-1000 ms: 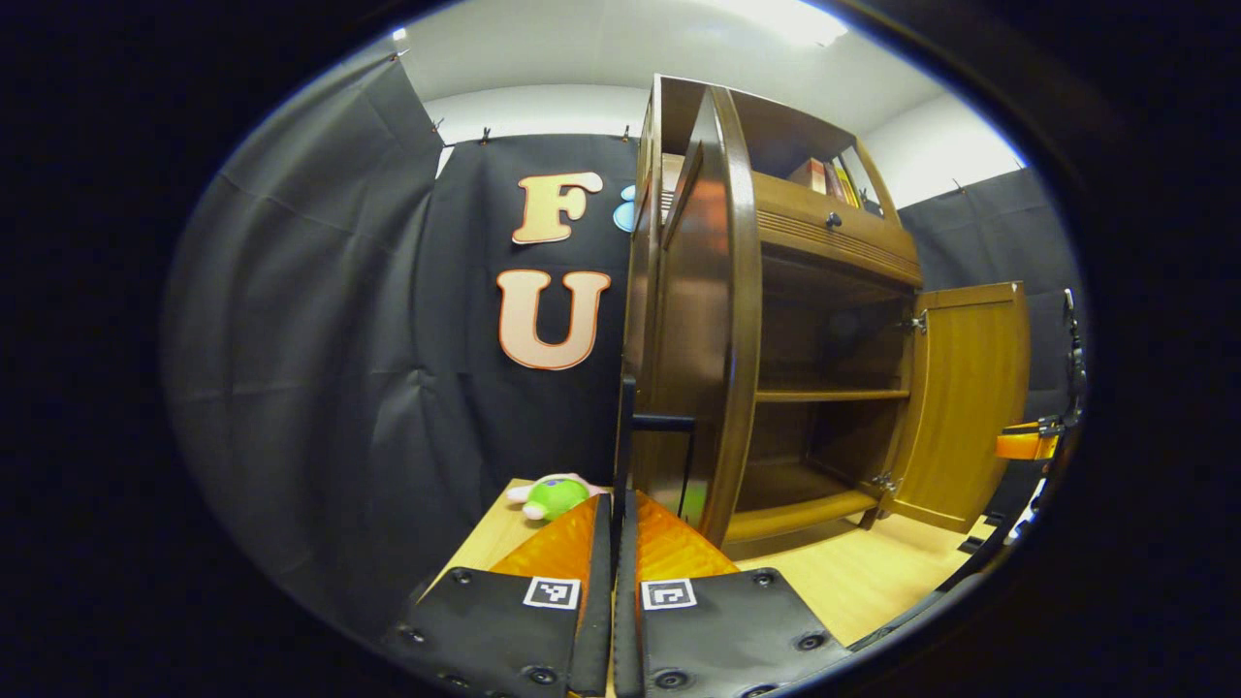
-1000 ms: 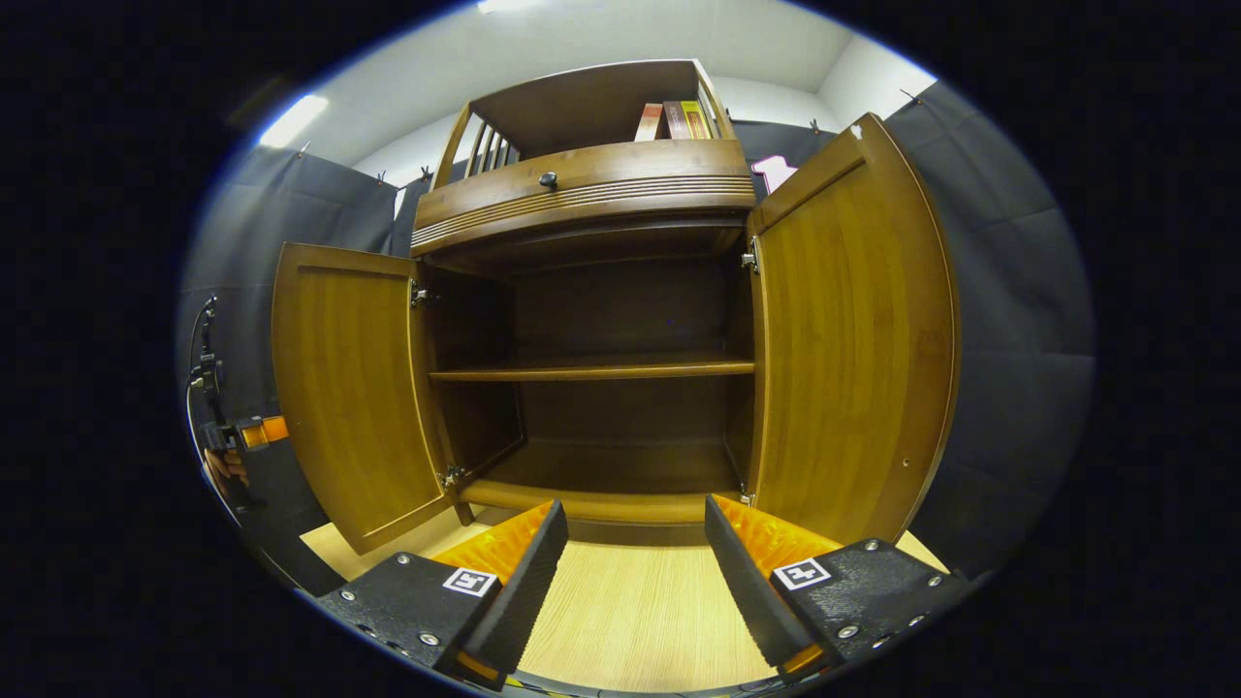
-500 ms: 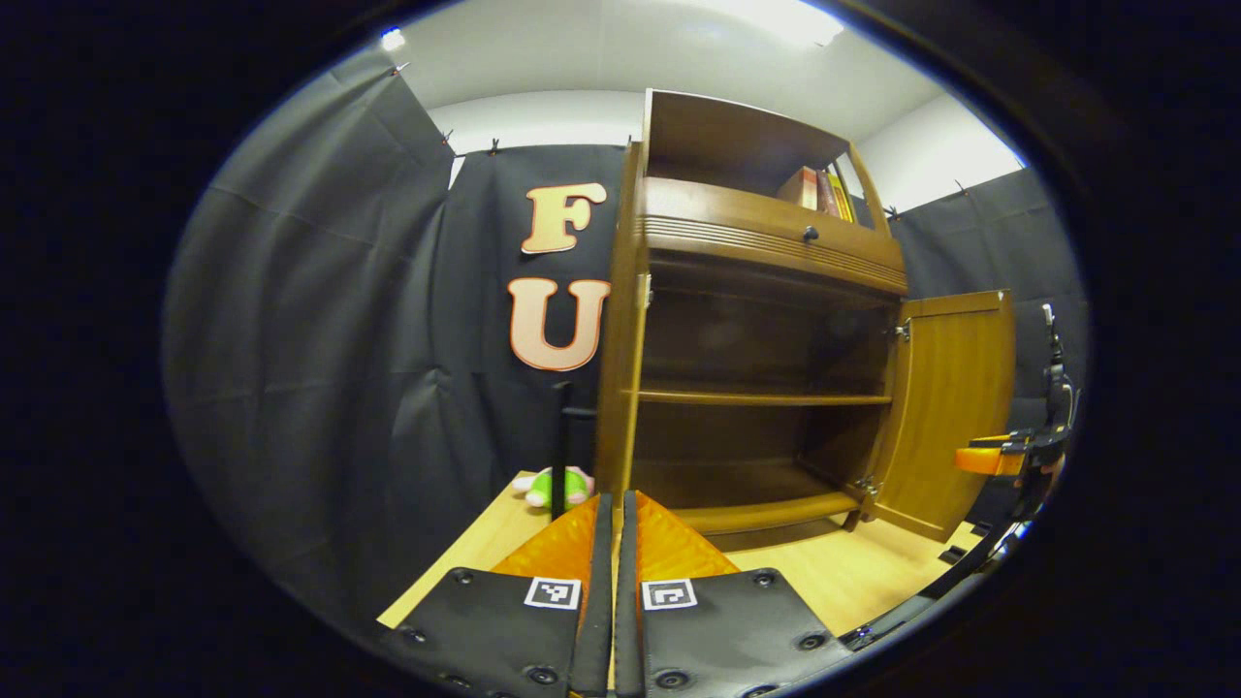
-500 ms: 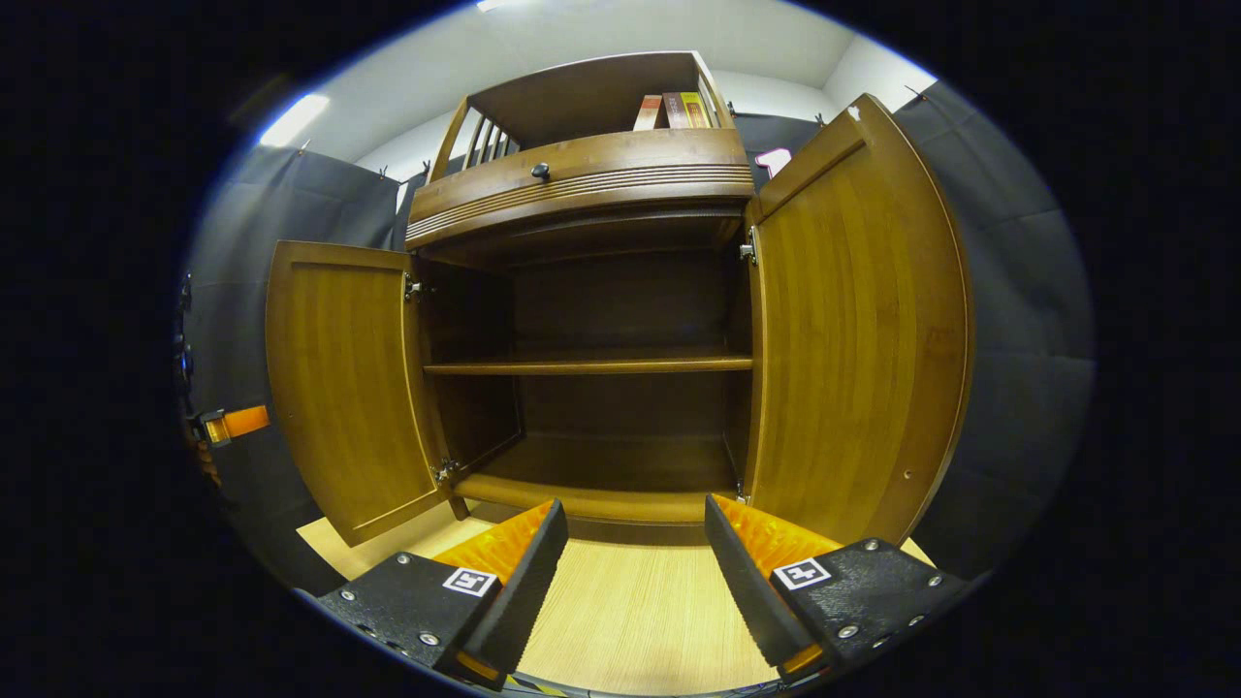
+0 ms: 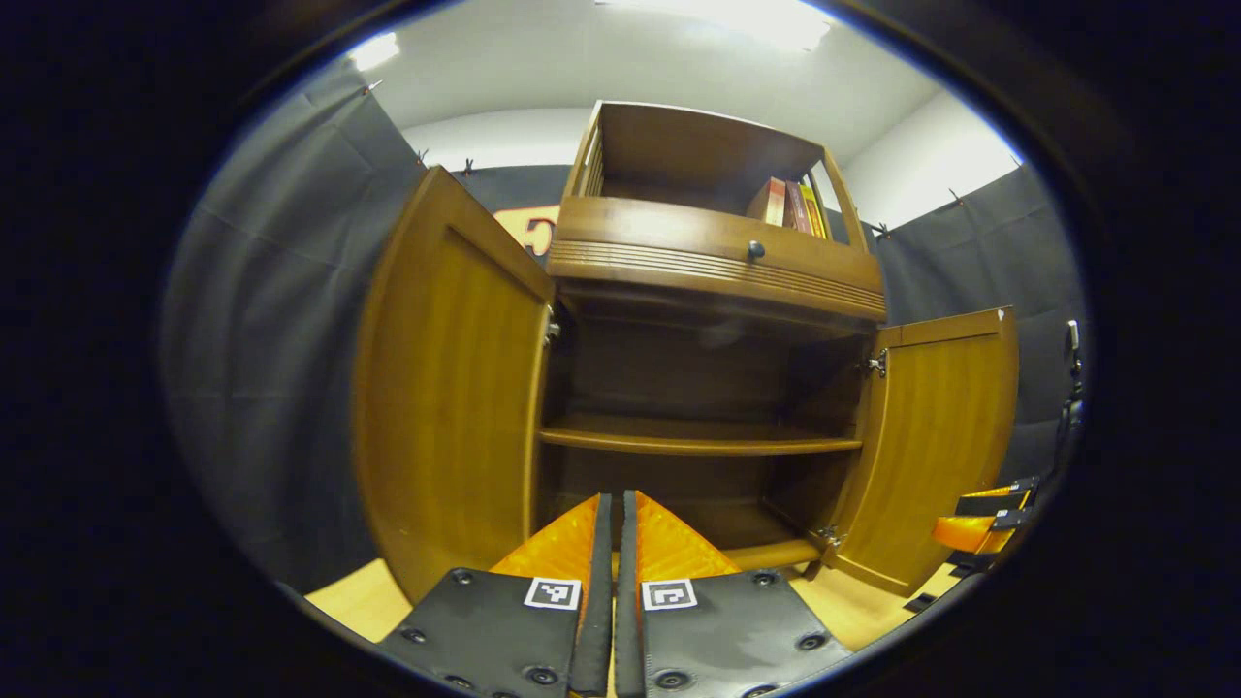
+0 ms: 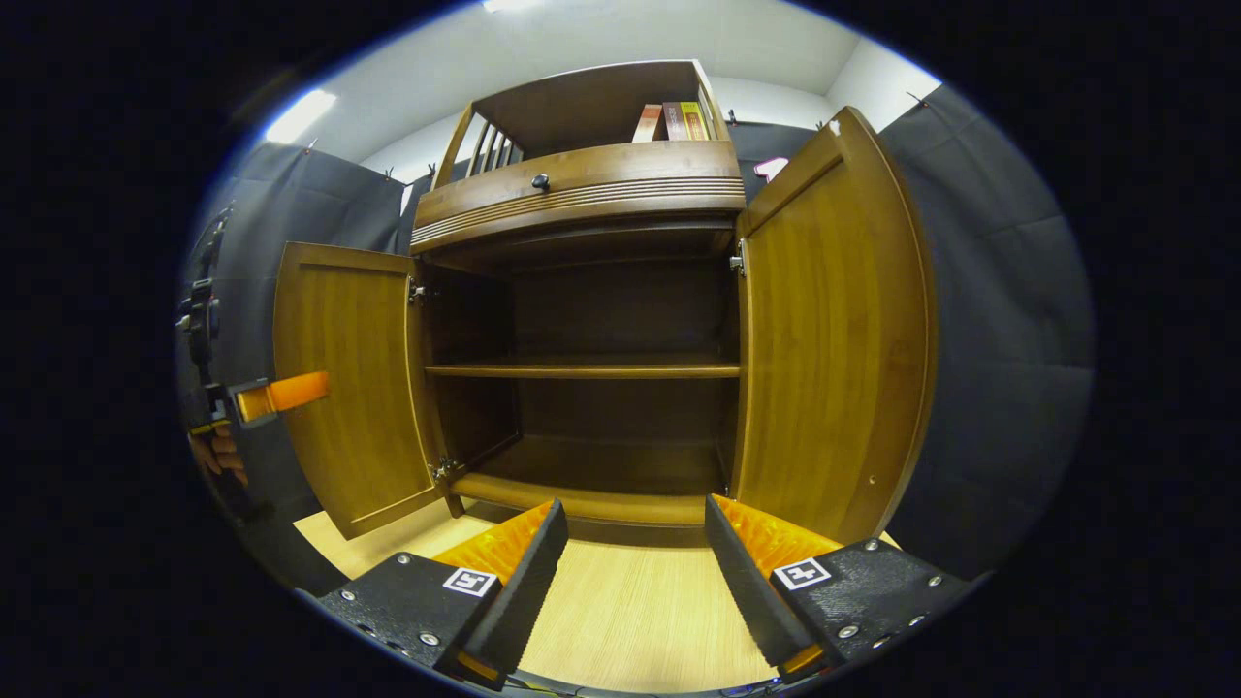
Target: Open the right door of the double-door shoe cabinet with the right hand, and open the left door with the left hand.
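The brown wooden shoe cabinet (image 5: 713, 281) stands with both doors swung wide. In the left gripper view its left door (image 5: 446, 388) angles outward close by and its right door (image 5: 931, 446) hangs open farther off. My left gripper (image 5: 615, 504) is shut with nothing visible between its fingers, pointing at the cabinet's inside. In the right gripper view the left door (image 6: 339, 378) and right door (image 6: 834, 330) frame the bare inside. My right gripper (image 6: 635, 509) is open and holds nothing, low before the cabinet base. The left gripper (image 6: 271, 396) and a hand (image 6: 218, 456) appear beside the left door.
A middle shelf (image 6: 591, 368) crosses the cabinet's inside. Above it is a drawer with a dark knob (image 5: 754, 250), and books (image 5: 790, 204) stand in the top compartment. Pale wood floor (image 6: 630, 611) lies before the cabinet. The other gripper's orange fingers (image 5: 979, 519) show by the right door.
The left gripper view has swung from the left door's edge round to the cabinet's front, its fingers still shut. The plush toy has left that view. The right gripper has barely moved.
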Demonstrator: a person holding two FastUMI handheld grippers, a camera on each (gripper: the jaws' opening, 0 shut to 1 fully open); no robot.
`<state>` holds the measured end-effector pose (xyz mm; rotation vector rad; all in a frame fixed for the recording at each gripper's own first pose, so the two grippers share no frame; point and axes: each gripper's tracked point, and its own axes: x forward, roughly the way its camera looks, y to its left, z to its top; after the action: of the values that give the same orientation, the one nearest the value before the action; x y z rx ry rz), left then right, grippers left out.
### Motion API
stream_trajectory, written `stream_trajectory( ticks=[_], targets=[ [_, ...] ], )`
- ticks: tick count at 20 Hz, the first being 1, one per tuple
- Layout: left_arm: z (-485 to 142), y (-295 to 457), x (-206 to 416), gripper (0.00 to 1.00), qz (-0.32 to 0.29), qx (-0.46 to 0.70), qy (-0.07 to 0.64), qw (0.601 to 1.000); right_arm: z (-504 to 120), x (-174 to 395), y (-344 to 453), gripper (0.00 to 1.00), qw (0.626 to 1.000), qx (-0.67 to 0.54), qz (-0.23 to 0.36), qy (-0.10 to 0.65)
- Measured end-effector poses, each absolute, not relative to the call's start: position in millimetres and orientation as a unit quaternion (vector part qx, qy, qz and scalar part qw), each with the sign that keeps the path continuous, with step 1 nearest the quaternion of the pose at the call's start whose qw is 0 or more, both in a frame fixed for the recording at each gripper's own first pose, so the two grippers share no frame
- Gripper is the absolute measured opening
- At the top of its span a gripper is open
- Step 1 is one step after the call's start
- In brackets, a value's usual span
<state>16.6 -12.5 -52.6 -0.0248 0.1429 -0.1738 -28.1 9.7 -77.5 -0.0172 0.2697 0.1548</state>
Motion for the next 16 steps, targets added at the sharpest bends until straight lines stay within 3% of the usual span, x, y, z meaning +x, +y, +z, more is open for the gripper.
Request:
stream_trajectory(
  ticks=[6,8,13,16],
  targets=[
    [-68,-33,21,0.06,-0.072,0.028,0.067,0.995,-80,-36,10,0.88,0.988,-0.011,0.079,0.134],
    [-64,-39,19,0.15,-0.081,0.032,0.06,0.994,-81,-36,11,0.88,0.988,-0.009,0.08,0.135],
    [-65,-30,13,0.67,-0.067,0.008,0.063,0.996,-83,-35,16,0.88,0.987,-0.002,0.087,0.135],
    [-66,-25,13,0.89,-0.063,-0.002,0.067,0.996,-85,-36,17,0.88,0.986,-0.003,0.09,0.138]
  ],
)
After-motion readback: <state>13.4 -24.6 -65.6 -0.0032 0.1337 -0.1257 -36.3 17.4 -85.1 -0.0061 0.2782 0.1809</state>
